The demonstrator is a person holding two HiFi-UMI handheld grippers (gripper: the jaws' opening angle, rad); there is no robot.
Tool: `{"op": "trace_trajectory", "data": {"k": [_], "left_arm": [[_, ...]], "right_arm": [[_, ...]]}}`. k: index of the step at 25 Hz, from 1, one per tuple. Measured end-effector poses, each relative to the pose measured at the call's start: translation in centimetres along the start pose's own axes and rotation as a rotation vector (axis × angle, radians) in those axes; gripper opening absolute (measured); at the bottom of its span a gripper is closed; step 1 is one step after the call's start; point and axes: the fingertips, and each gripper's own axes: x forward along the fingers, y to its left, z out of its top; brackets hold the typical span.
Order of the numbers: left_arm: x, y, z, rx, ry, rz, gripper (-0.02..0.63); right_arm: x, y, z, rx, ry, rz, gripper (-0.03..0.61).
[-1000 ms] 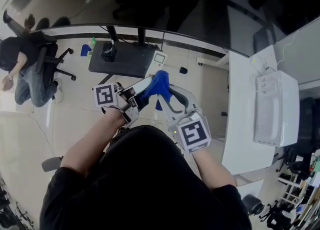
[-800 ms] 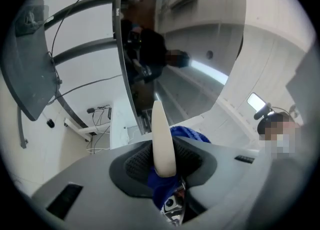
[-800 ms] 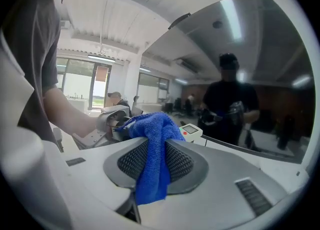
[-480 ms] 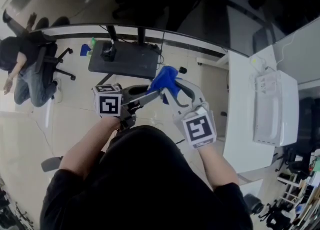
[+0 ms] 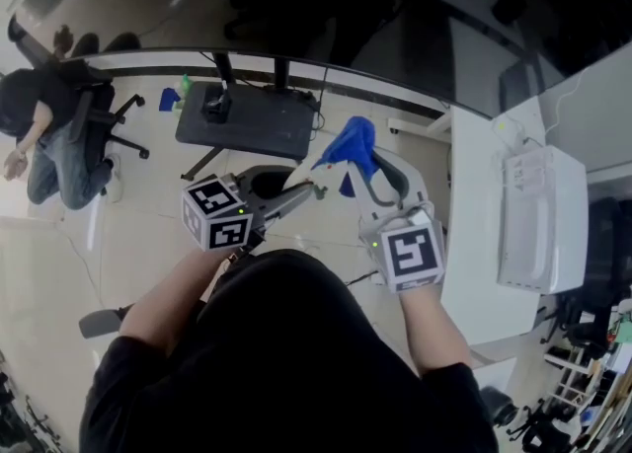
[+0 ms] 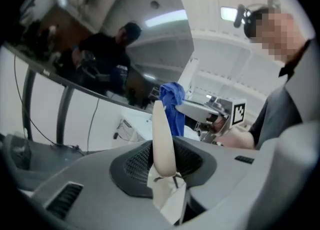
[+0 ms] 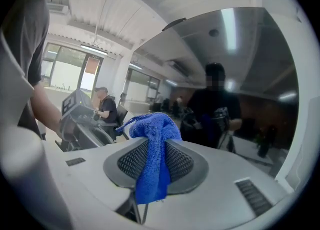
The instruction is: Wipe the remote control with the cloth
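Note:
The cream remote control (image 6: 163, 139) is clamped in my left gripper (image 6: 164, 166) and stands edge-on, sticking forward out of the jaws. From the head view the remote (image 5: 310, 181) pokes out of the left gripper (image 5: 292, 192) toward the right. My right gripper (image 7: 152, 171) is shut on the blue cloth (image 7: 153, 149), which bunches up above the jaws. The cloth (image 5: 352, 143) is held by the right gripper (image 5: 361, 169) just above and right of the remote's tip. In the left gripper view the cloth (image 6: 172, 104) hangs close behind the remote; I cannot tell whether they touch.
Below on the floor stands a black desk (image 5: 247, 117) with a stand on it. A white table (image 5: 481, 244) with a white box-shaped device (image 5: 538, 214) is at the right. A person sits on an office chair (image 5: 99, 115) at the left.
The left gripper has rolled, turning the remote from face-up to edge-on. The right gripper has carried the cloth up and to the right, off the remote's face.

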Motion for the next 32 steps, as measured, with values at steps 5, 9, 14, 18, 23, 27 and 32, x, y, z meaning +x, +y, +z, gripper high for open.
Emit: {"op": "trace_trajectory", "data": {"k": [5, 9, 14, 18, 23, 27, 32], "left_arm": [[-0.6, 0.7, 1.4, 0.187, -0.012, 0.126, 0.114], [-2.1, 3.5, 2.4, 0.87, 0.175, 0.527, 0.114], [-1.5, 3.1, 3.2, 1.611, 0.342, 0.655, 0.114], [-0.9, 2.0, 2.9, 1.922, 0.341, 0.584, 0.114], [-1.3, 0.3, 2.1, 2.09, 0.296, 0.479, 0.115], [-2.0, 0.4, 1.7, 2.094, 0.307, 0.475, 0.115], [-2.8, 1.7, 2.3, 1.937, 0.308, 0.525, 0.115]], "right_arm": [[-1.1, -0.4, -1.2, 0.227, -0.034, 0.005, 0.106], [-1.6, 0.0, -1.2, 0.157, -0.023, -0.01, 0.107], [-0.4, 2.9, 1.1, -0.115, 0.052, 0.043, 0.107], [1.4, 5.5, 1.7, -0.262, 0.184, 0.14, 0.107], [1.7, 6.3, -0.4, -0.252, 0.337, 0.249, 0.107], [0.6, 4.2, -2.9, -0.191, 0.404, 0.223, 0.106], [-0.5, 1.7, -2.8, -0.107, 0.348, 0.147, 0.106]]}}
